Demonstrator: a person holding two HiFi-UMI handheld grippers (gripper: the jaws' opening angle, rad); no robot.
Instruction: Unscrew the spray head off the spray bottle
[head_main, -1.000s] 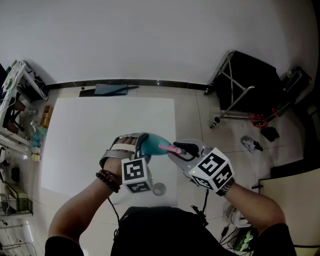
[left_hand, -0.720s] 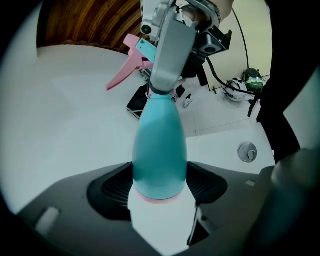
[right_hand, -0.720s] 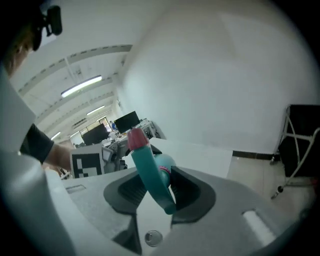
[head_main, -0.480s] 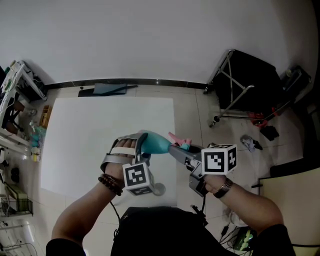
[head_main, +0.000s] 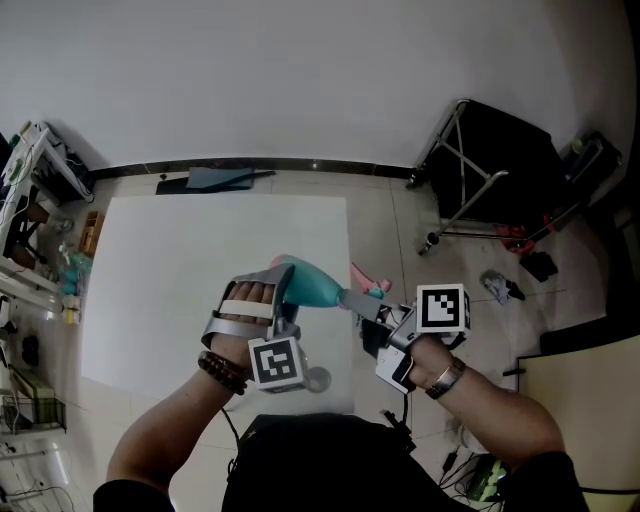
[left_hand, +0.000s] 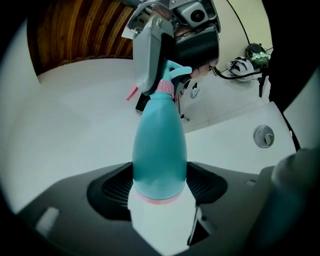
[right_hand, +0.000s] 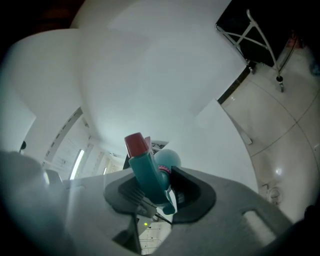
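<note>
A teal spray bottle (head_main: 312, 288) (left_hand: 160, 147) with a white base is held on its side above the white table (head_main: 170, 270). My left gripper (head_main: 282, 292) (left_hand: 160, 192) is shut on the bottle's lower body. The teal and pink spray head (head_main: 368, 290) (right_hand: 146, 170) points right, away from the bottle, and my right gripper (head_main: 360, 310) (right_hand: 155, 192) is shut on it, its jaws clamping the head's neck beside the pink collar (left_hand: 165, 88). In the left gripper view the right gripper (left_hand: 167, 37) covers most of the head.
A small round metal fitting (head_main: 318, 379) (left_hand: 263, 136) lies on the table near its front edge. A black folding cart (head_main: 500, 165) stands on the tiled floor at the right. Cluttered shelves (head_main: 35, 230) line the left side. A flat blue-grey item (head_main: 220, 178) lies beyond the table.
My right gripper has rolled strongly about its own axis with the spray head in it; its marker cube now shows a different face. The left gripper and bottle stayed nearly still.
</note>
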